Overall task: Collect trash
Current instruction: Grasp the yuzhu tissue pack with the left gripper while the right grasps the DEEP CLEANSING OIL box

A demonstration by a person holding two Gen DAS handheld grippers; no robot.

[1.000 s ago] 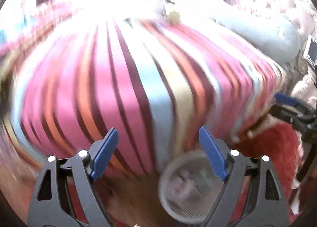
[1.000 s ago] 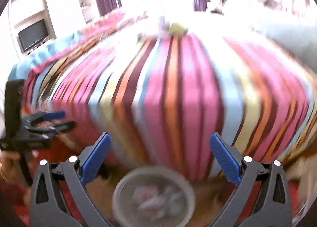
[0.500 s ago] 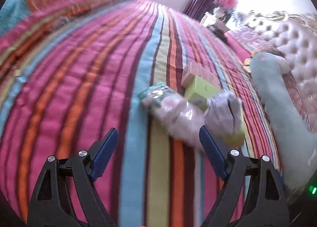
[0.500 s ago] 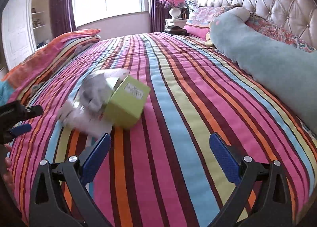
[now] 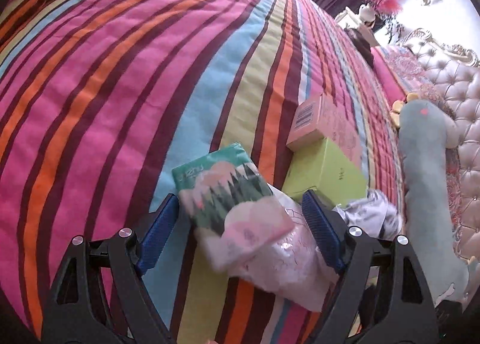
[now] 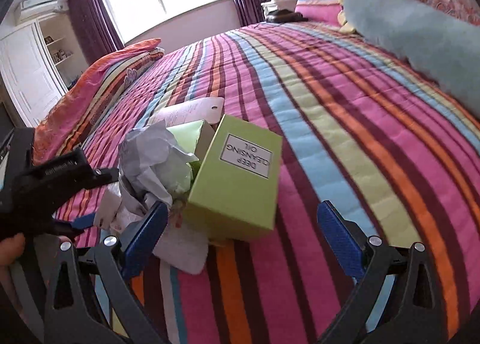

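The trash (image 5: 300, 182) is heaped mid-bed on the striped bedspread (image 5: 120, 89). The left claw (image 5: 240, 225) is spread, empty, straddling the tissue pack (image 5: 223, 186); the right claw (image 6: 240, 224) gapes empty beside the green box (image 6: 240, 179). One item should be centred before closing.

Left gripper (image 5: 241, 228): black frame, silver screws; right gripper (image 6: 241, 228): ribbed blue pads.

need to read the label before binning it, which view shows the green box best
The right wrist view. There the green box faces the camera with its label turned sideways, reading DEEP CLEANSING OIL, just ahead of the open right gripper. The left wrist view shows only a plain green face, wedged behind the tissue pack and below a pink carton.
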